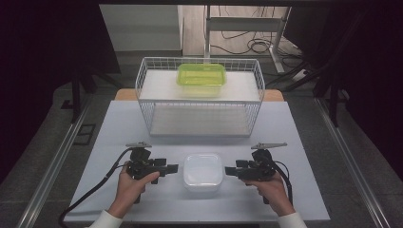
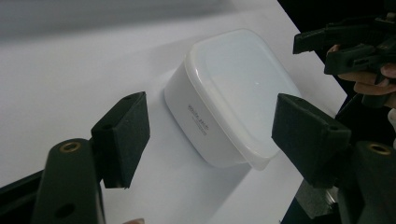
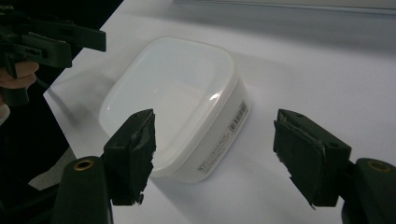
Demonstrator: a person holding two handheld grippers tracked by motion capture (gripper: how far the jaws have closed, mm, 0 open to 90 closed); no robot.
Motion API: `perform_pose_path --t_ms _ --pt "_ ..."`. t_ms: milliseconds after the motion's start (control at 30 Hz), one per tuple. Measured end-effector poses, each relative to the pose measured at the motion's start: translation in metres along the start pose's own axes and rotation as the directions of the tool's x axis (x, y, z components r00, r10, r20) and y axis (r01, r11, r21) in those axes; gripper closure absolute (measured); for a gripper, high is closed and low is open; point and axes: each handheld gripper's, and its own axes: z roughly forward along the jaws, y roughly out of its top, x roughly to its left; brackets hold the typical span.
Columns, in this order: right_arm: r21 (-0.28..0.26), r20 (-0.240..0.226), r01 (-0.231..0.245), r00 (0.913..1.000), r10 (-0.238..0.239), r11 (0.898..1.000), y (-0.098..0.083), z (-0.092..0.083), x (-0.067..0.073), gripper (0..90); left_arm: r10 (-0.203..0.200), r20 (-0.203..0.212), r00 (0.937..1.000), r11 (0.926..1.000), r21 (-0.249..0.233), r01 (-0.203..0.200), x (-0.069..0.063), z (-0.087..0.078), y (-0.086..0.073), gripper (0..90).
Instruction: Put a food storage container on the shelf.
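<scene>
A white lidded plastic container (image 1: 203,172) sits on the white table near its front edge, between my two grippers. To its left, my left gripper (image 1: 173,167) points right at it and stands open. In the left gripper view the container (image 2: 233,84) lies just past the open left gripper (image 2: 215,135). On the container's other side my right gripper (image 1: 229,170) faces left, also open. The container (image 3: 173,93) lies ahead of the right gripper (image 3: 219,156) in its own view. Neither gripper touches it.
A white wire basket rack (image 1: 199,102) stands at the back of the table, and a green lidded container (image 1: 201,77) rests on its upper shelf. The table's front edge (image 1: 199,221) runs just below the hands. Cables trail from both grippers.
</scene>
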Motion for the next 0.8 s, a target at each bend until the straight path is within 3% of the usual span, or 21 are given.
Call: perform_pose_path --t_ms 300,500,800 --pt "0.01 -0.024 -0.01 0.9996 0.01 1.0 -0.001 0.007 0.001 31.6 -0.032 0.025 0.9992 0.9994 0.014 0.031 0.001 0.009 -0.002 27.6" --pt "0.012 -0.035 -0.013 0.9993 0.013 1.0 -0.001 0.01 0.002 33.7 -0.039 0.029 0.9988 0.9992 -0.012 0.039 0.001 0.012 -0.003 29.3" --pt "0.03 -0.044 -0.035 0.9984 0.036 0.999 -0.002 0.017 0.001 37.8 -0.098 0.076 0.9923 0.9952 0.014 0.097 0.004 0.026 -0.006 36.2"
